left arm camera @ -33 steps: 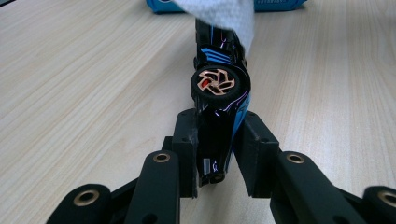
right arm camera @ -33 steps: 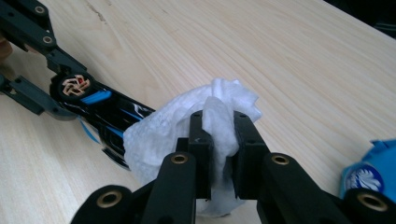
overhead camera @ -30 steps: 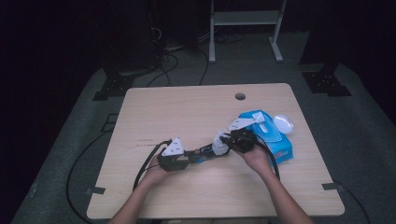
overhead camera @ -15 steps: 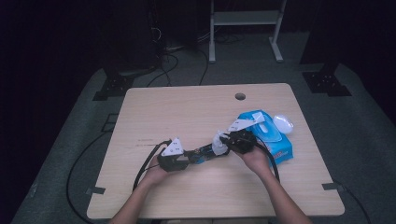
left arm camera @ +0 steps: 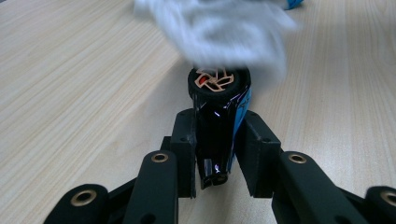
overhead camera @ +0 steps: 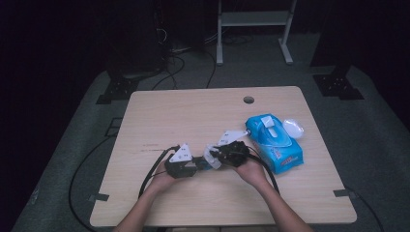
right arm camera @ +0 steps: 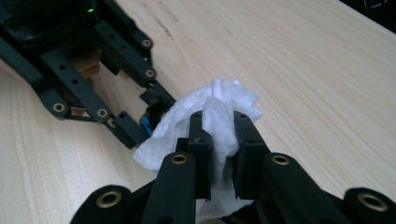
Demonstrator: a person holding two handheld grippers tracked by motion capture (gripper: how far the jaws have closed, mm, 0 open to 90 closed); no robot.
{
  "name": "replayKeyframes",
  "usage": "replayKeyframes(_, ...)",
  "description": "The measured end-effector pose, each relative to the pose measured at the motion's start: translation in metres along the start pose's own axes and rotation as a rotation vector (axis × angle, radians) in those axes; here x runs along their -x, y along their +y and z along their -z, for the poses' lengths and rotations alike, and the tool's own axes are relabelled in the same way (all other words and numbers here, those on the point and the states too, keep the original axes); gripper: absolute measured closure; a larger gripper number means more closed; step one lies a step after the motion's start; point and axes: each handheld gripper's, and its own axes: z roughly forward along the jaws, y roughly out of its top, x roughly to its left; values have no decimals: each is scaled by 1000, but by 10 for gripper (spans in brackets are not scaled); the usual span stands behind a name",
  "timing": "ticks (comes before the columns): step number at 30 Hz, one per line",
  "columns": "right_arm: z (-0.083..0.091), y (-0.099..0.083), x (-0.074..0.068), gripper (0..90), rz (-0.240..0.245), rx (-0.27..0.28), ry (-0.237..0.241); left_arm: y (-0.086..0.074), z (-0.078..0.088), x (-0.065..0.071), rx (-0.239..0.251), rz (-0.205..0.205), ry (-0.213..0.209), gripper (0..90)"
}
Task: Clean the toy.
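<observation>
My left gripper (left arm camera: 217, 135) is shut on a small black and blue toy car (left arm camera: 217, 112), which stands on end with an orange-spoked wheel facing up. A crumpled white tissue (left arm camera: 219, 28) hangs blurred just over that wheel. My right gripper (right arm camera: 222, 126) is shut on the tissue (right arm camera: 224, 100), whose loose end lies against the tip of the left gripper (right arm camera: 140, 116) and the car (right arm camera: 147, 122). In the high view both grippers meet tip to tip near the table's front middle: left gripper (overhead camera: 197, 166), right gripper (overhead camera: 215, 157), with the tissue (overhead camera: 211, 155) between them.
A blue tissue pack (overhead camera: 273, 140) lies to the right of my right hand, with a crumpled white piece (overhead camera: 293, 128) at its far side. The wooden table (overhead camera: 193, 116) has a round hole (overhead camera: 248, 100) near its far edge. Black cables (overhead camera: 154, 169) trail off the left front.
My right gripper has moved left across the table with the tissue, away from the blue pack and up to the left gripper's tip. The left gripper has stayed put.
</observation>
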Motion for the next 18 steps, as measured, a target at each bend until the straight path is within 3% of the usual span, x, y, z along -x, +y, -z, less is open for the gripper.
replayKeyframes(2, -1, 2, -1, 796, 21, -8, -5, -1, 0, 0, -1, 0, -1, 695)
replayKeyframes(9, 9, -11, 20, 796, -49, -10, -43, -1, -2, 0, -2, -2, -1, 694)
replayKeyframes(18, 8, -10, 15, 796, -36, -10, -58, -2, -6, 1, -16, 4, -5, 689)
